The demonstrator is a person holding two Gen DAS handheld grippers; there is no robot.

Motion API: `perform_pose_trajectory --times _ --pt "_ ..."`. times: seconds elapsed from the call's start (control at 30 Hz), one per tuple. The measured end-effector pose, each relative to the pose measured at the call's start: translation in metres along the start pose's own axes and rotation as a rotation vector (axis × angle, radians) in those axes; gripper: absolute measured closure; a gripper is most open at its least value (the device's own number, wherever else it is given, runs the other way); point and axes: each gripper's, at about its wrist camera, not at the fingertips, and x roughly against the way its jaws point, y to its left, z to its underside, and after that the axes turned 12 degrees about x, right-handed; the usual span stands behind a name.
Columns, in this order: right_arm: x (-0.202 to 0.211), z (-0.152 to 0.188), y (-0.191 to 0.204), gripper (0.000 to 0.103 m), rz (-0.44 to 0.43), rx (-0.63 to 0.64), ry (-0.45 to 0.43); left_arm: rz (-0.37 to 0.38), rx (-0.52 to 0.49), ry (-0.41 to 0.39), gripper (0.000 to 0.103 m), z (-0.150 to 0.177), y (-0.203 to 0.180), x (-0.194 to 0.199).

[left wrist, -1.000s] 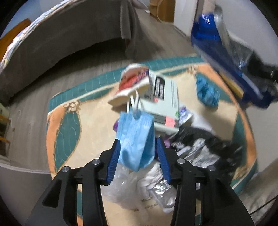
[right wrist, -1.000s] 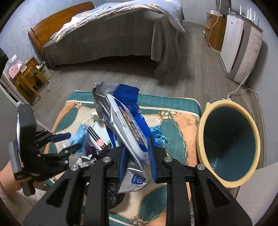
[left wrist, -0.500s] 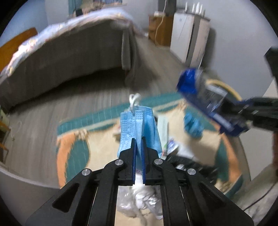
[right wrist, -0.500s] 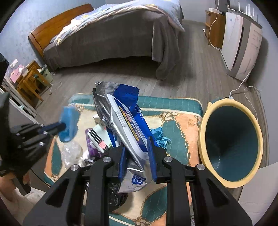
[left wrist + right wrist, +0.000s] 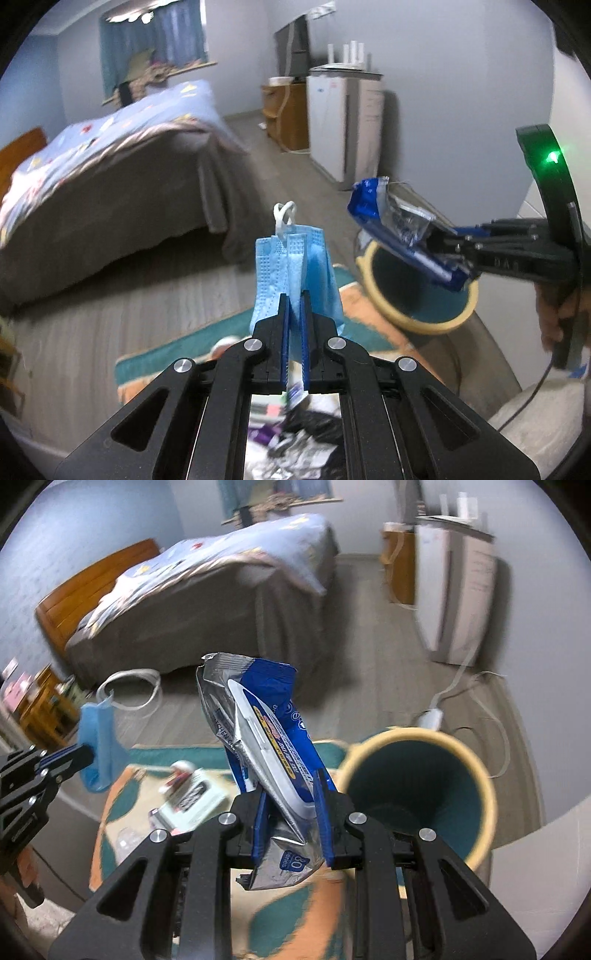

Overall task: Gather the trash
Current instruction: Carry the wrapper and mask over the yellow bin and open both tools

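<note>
The left tongs (image 5: 293,306) are closed tight on a blue face mask (image 5: 295,266), which stands up from the tips with its white ear loops on top, above the rug (image 5: 177,354). The right tongs (image 5: 291,794) are clamped on a blue and silver wet-wipes pack (image 5: 266,731), held up just beside the open mouth of the yellow-rimmed bin (image 5: 417,775). More trash (image 5: 295,439) lies on the rug below.
</note>
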Motion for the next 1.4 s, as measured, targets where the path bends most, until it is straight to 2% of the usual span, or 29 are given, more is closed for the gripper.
perform_pose_trajectory --times 0.2,0.4,0.6,0.83,0.93,1.0,1.03,1.07,1.1,1.13,1.2,1.23,1.27,1.37,1.4 --pt "0.018 0.012 -0.061 0.081 0.1 -0.075 -0.019 0.045 -0.051 0.011 0.097 -0.011 -0.037 -0.017" --pt "0.027 0.033 -0.107 0.081 0.152 -0.148 -0.009 0.074 -0.118 0.029 0.097 -0.021 -0.076 -0.039" --pt "0.019 0.054 -0.134 0.08 0.158 -0.205 0.019 0.12 -0.151 0.065 0.097 -0.022 -0.103 -0.063" --pt "-0.01 0.065 -0.157 0.08 0.152 -0.286 0.059 0.227 -0.151 0.169 0.097 -0.015 -0.141 -0.129" --pt "-0.023 0.064 -0.164 0.08 0.153 -0.306 0.066 0.235 -0.177 0.179 0.097 -0.014 -0.155 -0.145" --pt "-0.029 0.063 -0.165 0.078 0.157 -0.312 0.073 0.245 -0.187 0.181 0.092 -0.013 -0.159 -0.154" --pt "-0.032 0.063 -0.166 0.076 0.157 -0.318 0.072 0.232 -0.189 0.182 0.084 -0.012 -0.161 -0.16" --pt "-0.035 0.063 -0.167 0.066 0.159 -0.325 0.073 0.228 -0.184 0.187 0.066 -0.013 -0.159 -0.164" --pt "-0.036 0.063 -0.166 0.052 0.162 -0.332 0.075 0.227 -0.177 0.192 0.056 -0.014 -0.159 -0.168" --pt "-0.037 0.063 -0.166 0.049 0.163 -0.337 0.076 0.222 -0.168 0.182 0.042 -0.014 -0.156 -0.167" --pt "-0.037 0.064 -0.165 0.044 0.169 -0.329 0.076 0.219 -0.157 0.161 0.031 -0.014 -0.149 -0.162" --pt "-0.037 0.065 -0.164 0.041 0.176 -0.319 0.08 0.213 -0.149 0.149 0.019 -0.013 -0.145 -0.157" --pt "-0.036 0.066 -0.163 0.033 0.185 -0.313 0.083 0.199 -0.14 0.138 0.011 -0.013 -0.141 -0.153" --pt "-0.03 0.07 -0.162 0.008 0.208 -0.312 0.085 0.165 -0.119 0.121 0.008 -0.011 -0.128 -0.14" --pt "-0.027 0.071 -0.16 0.006 0.217 -0.314 0.087 0.159 -0.119 0.124 0.007 -0.009 -0.122 -0.136"
